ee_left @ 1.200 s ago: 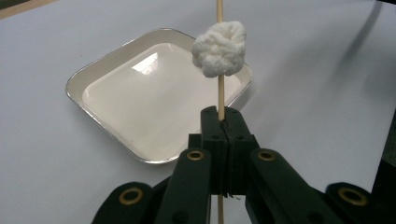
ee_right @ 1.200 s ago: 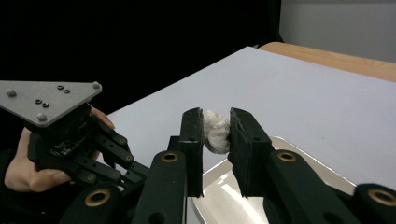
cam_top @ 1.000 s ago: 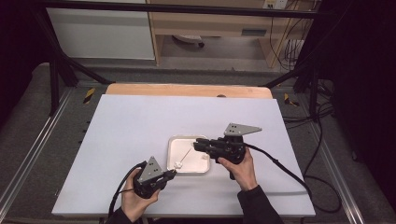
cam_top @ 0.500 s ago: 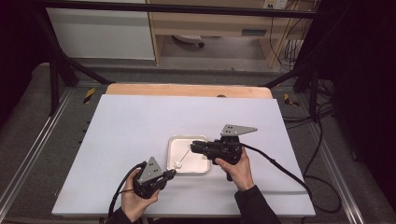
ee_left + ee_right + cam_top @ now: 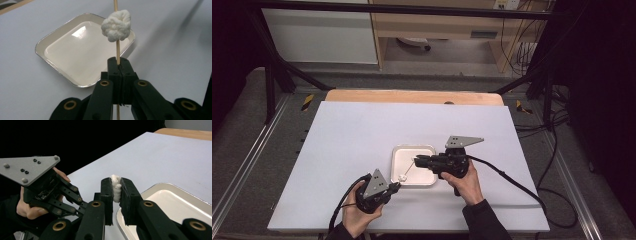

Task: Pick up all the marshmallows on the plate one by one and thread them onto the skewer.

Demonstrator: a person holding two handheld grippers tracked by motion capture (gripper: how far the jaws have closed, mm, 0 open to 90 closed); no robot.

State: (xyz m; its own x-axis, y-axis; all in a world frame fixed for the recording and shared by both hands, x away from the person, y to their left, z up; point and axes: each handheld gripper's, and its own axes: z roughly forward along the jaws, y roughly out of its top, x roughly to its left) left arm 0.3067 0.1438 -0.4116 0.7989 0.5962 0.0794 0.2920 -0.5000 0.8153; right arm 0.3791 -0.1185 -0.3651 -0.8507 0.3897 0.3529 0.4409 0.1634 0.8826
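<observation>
My left gripper (image 5: 119,63) is shut on a thin wooden skewer (image 5: 117,51) that points up and away, with a white marshmallow (image 5: 116,25) threaded on it. From above, the left gripper (image 5: 393,187) sits at the white tray's (image 5: 427,148) near left corner, and the skewer (image 5: 408,170) slants over the tray. My right gripper (image 5: 417,160) reaches in from the right to the skewer's tip. It (image 5: 115,182) is shut on a second marshmallow (image 5: 115,188). Whether the tip has entered this marshmallow is hidden by the jaws.
The tray (image 5: 40,46) lies on a white table (image 5: 362,130) with a wooden strip (image 5: 412,96) along its far edge. The tray's rim (image 5: 160,185) lies just right of the right jaws. Cables (image 5: 512,180) trail from both grippers towards the near edge.
The right gripper has shifted a little left and nearer, bringing its marshmallow to the skewer's tip. The left gripper and skewer have barely moved.
</observation>
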